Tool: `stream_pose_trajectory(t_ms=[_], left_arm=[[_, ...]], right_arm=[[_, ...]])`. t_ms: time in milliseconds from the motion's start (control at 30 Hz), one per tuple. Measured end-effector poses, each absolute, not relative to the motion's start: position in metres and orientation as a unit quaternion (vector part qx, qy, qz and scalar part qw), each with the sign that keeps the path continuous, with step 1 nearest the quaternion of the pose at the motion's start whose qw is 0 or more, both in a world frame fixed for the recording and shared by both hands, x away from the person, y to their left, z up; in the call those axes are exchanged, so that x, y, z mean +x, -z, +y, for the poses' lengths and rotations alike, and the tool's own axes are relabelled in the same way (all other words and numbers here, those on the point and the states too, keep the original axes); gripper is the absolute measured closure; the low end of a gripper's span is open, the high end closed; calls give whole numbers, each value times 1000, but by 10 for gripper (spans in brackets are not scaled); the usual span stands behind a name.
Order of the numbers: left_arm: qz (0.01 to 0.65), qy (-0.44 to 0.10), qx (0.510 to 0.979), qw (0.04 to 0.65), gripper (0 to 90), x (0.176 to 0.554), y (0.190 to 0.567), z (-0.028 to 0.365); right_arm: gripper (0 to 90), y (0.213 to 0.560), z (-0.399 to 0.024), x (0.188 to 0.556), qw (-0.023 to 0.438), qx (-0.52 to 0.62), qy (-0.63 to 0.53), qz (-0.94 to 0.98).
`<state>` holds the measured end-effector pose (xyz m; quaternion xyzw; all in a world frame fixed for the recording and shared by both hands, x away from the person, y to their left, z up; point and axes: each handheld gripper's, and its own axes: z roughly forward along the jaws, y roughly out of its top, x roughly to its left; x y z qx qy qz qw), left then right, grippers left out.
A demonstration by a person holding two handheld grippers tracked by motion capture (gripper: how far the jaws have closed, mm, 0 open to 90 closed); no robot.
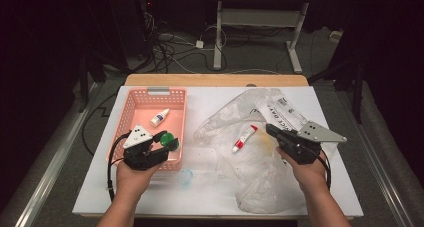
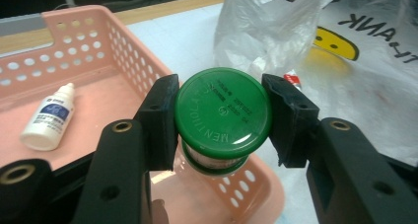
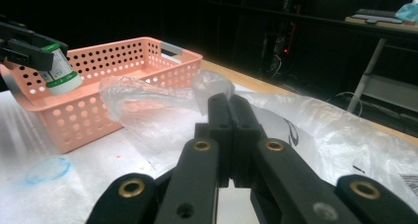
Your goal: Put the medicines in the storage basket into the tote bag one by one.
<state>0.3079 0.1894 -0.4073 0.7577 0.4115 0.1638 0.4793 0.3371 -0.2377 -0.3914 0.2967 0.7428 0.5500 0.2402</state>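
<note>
My left gripper (image 1: 166, 141) (image 2: 222, 119) is shut on a small jar with a green lid (image 1: 170, 139) (image 2: 223, 105), one pad on each side of the lid. It holds the jar just above the front right corner of the pink basket (image 1: 131, 107) (image 2: 133, 51); the jar (image 3: 59, 68) also hangs over the basket (image 3: 123, 56) in the right gripper view. My right gripper (image 1: 270, 129) (image 3: 229, 103) has its jaws pressed together on a fold of the clear plastic bag (image 1: 255, 172) (image 3: 157, 110), which bunches up right at its tips.
A white dropper bottle (image 1: 159, 117) (image 2: 49, 116) lies in the basket. A red and white tube (image 1: 244, 138) (image 2: 292, 79) lies at the bag. A blue smear (image 1: 185, 177) (image 3: 47, 168) marks the white tabletop (image 1: 210, 102). Beyond the table are cables and desk legs.
</note>
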Motion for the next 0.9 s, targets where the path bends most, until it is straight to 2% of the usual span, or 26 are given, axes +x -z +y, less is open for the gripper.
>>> stream_pose_trajectory(t_ms=[400, 900], left_arm=[[383, -150, 766, 495, 501, 301, 399, 174], [337, -112, 786, 506, 500, 300, 408, 131]], right_arm=[[900, 389, -236, 335, 236, 287, -554, 745], [900, 389, -240, 335, 228, 288, -563, 740]])
